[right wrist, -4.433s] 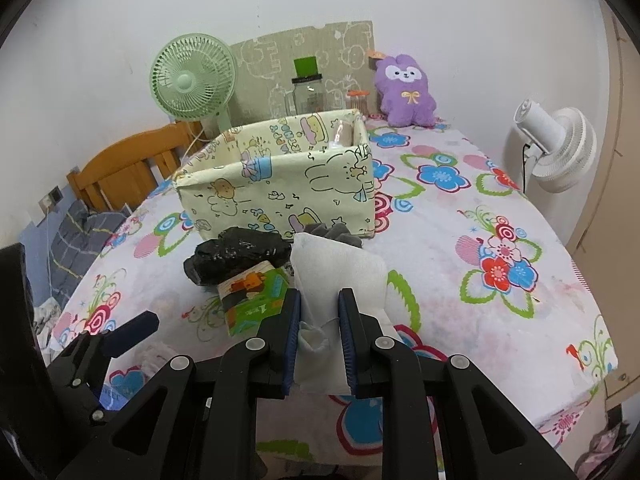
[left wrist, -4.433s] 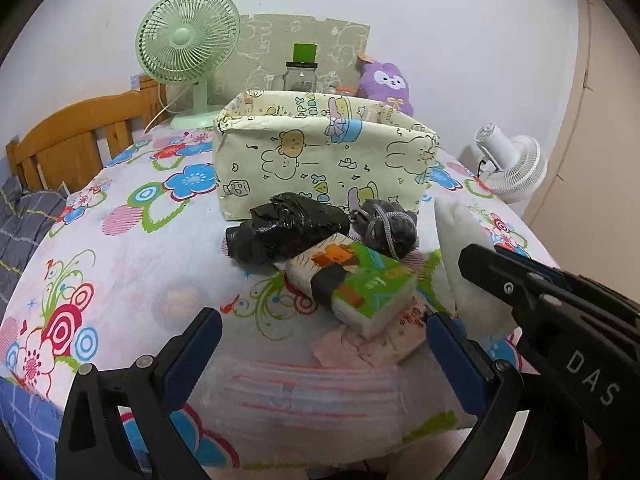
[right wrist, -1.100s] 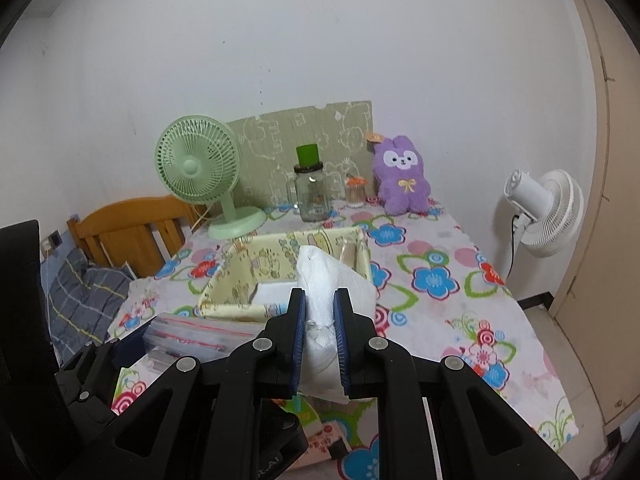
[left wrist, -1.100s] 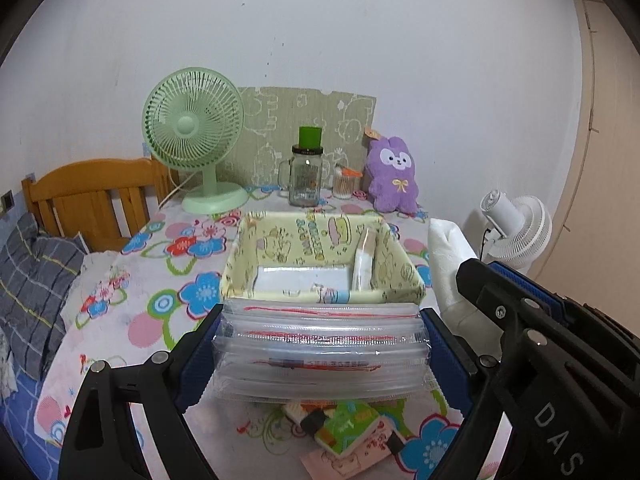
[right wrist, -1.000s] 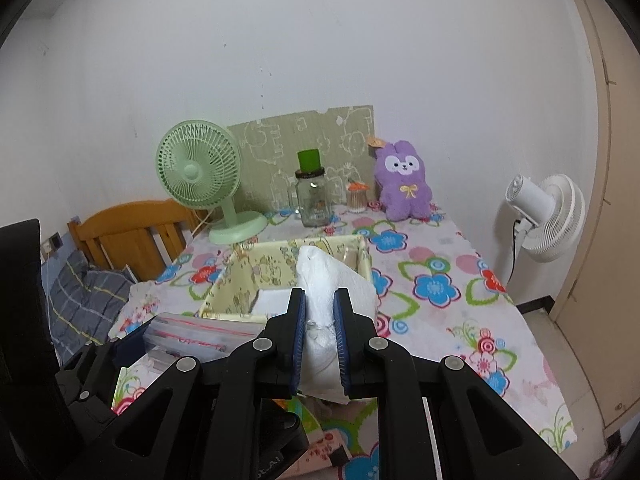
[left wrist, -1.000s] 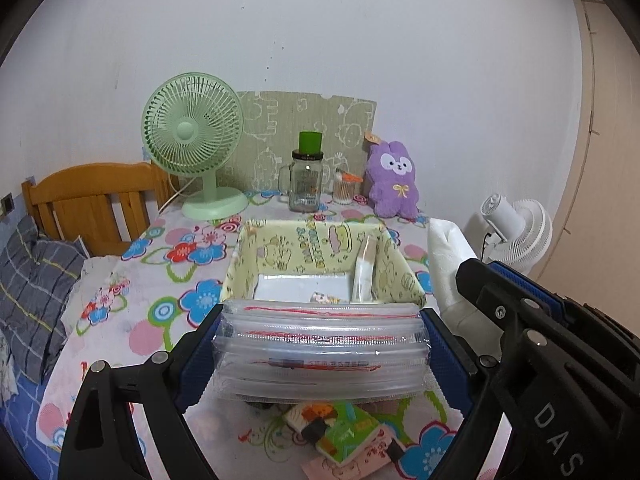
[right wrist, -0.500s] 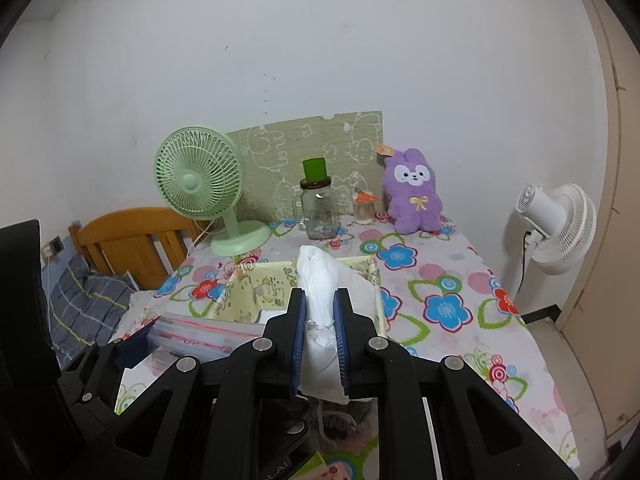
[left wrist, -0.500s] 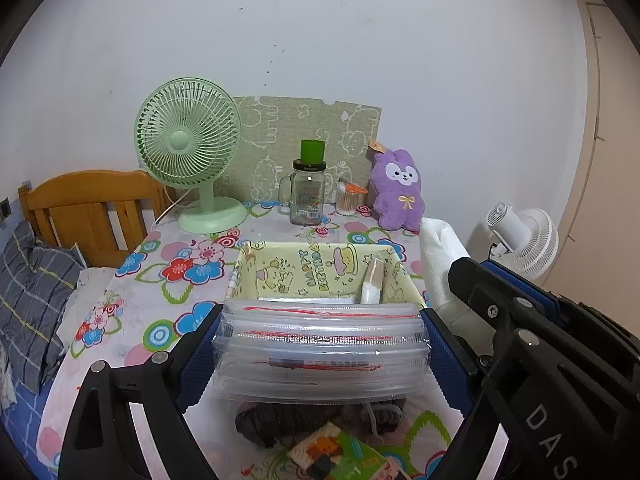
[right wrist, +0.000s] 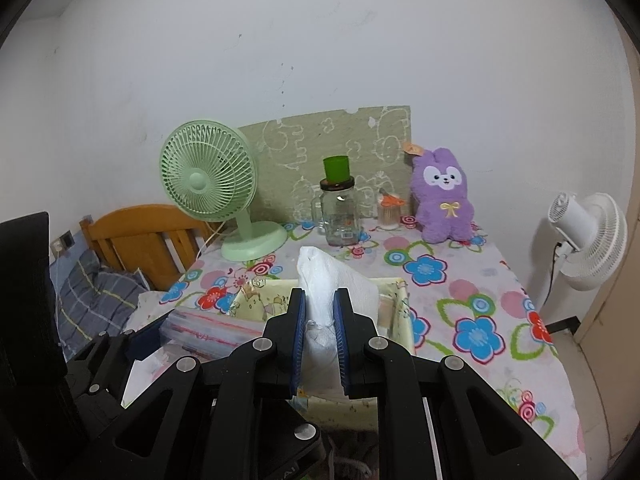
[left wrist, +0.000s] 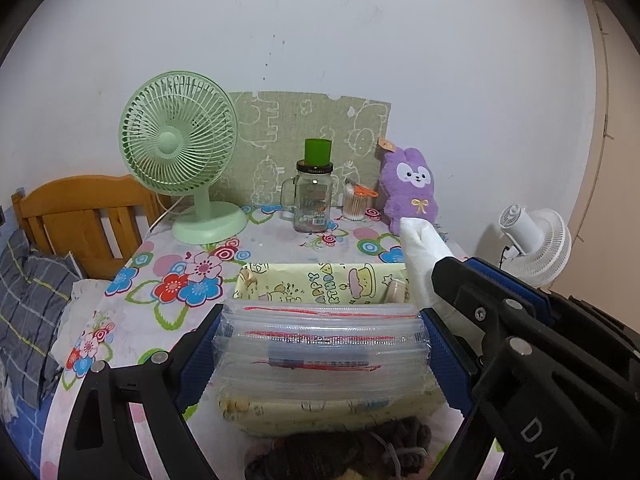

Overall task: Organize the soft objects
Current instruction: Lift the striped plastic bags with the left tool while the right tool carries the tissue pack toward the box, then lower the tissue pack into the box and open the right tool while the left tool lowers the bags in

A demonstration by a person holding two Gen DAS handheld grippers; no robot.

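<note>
Both grippers have carried their loads forward over the cartoon-print yellow fabric bin [left wrist: 320, 280]: left gripper [left wrist: 320, 356] fingers clamp the clear zip-bag stack [left wrist: 320, 344], right gripper [right wrist: 320, 320] fingers pinch the white cloth [right wrist: 328, 280], so release looks next.

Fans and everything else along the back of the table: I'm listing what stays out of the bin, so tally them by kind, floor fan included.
Fans: 2, green desk fan and white floor fan
Glass jars: 1, mug jar with green cup on top
Cotton-swab pots: 1
Plush toys: 1, purple bunny
Total: 5
</note>
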